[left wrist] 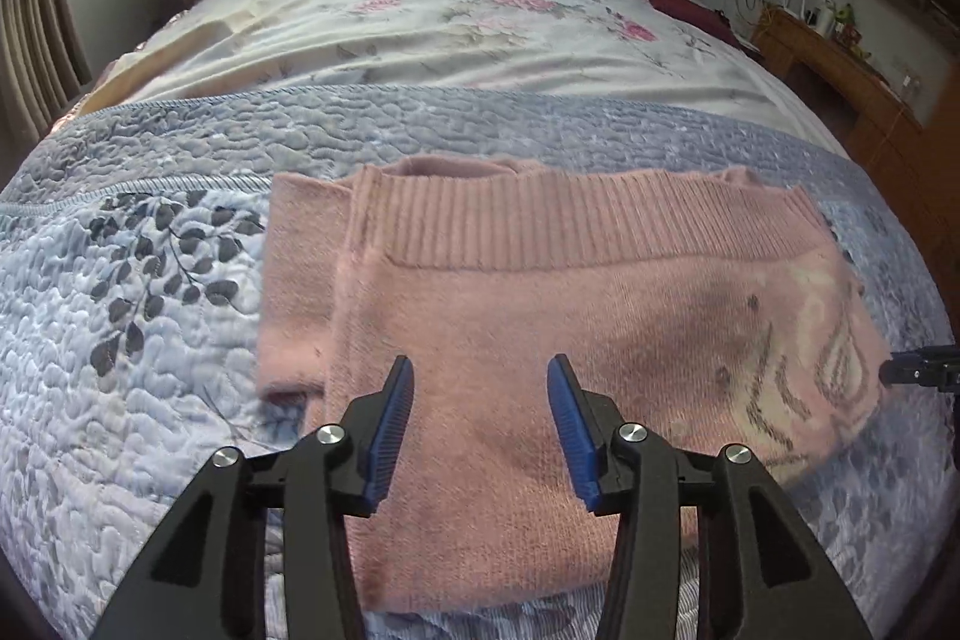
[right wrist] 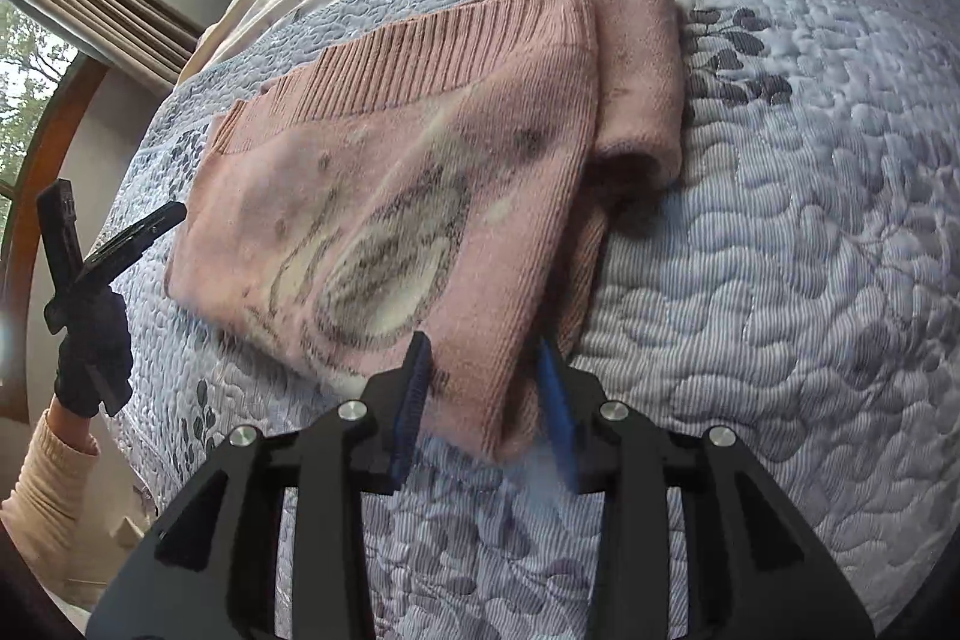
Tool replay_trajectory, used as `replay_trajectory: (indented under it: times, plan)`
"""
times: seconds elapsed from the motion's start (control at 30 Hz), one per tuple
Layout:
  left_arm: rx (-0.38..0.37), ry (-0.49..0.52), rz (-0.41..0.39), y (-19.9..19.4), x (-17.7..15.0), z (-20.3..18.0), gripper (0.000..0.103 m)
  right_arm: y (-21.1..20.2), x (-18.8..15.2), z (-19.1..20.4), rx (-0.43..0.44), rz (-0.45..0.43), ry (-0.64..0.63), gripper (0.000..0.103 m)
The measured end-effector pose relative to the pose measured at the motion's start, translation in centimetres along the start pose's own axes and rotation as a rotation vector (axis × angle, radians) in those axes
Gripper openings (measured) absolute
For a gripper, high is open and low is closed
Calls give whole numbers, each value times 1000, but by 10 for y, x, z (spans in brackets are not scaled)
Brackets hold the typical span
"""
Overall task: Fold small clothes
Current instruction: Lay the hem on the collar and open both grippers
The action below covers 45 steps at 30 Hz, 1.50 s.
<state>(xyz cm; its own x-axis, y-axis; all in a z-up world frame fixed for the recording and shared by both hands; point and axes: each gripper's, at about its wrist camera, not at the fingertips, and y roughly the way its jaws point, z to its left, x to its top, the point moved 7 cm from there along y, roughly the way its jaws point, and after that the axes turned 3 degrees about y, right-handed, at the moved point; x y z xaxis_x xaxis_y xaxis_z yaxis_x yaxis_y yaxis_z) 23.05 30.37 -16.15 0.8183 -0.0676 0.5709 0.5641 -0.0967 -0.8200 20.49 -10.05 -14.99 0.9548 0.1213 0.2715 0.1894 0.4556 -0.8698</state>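
Pink sweater [left wrist: 540,340] lies part-folded on the quilt [left wrist: 120,400], both grippers, left [left wrist: 480,430] and right [right wrist: 483,412], gaping empty at its near edge; pinch both layers squarely before folding it away.

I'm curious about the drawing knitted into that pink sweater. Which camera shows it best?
The right wrist view. There the pale, dark-outlined design sits near the middle of the folded pink sweater, almost whole, though blurred. The left wrist view shows only part of it, squeezed toward the sweater's right end and distorted by the lens.
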Motion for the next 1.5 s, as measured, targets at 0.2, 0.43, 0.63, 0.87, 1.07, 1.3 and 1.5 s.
replay_trajectory:
  times: [0.2, 0.43, 0.63, 0.87, 1.07, 1.3, 1.5]
  plan:
    - [1, -33, 56, 19, -16, 3, 47, -12, 0, 6, 0, -3, -22, 7]
    - [-18, -60, 76, 27, -20, 10, 47, -3, -14, -13, -53, 52, -13, 4]
    - [1, -23, 73, 31, -22, 8, 47, 6, -19, -23, -38, 47, 20, 4]
    - [9, -11, 63, 34, -23, 7, 50, 10, -18, -26, -44, 56, 27, 10]
    - [12, -7, 71, 28, -14, -1, 52, -5, -7, -24, -16, 37, 45, 26]
    - [-53, 0, 22, 20, 21, -33, 54, -25, 44, -31, -17, -41, 84, 67]
    - [-76, -10, 41, 42, 35, -48, 54, 7, 72, -53, -9, 12, 170, 67]
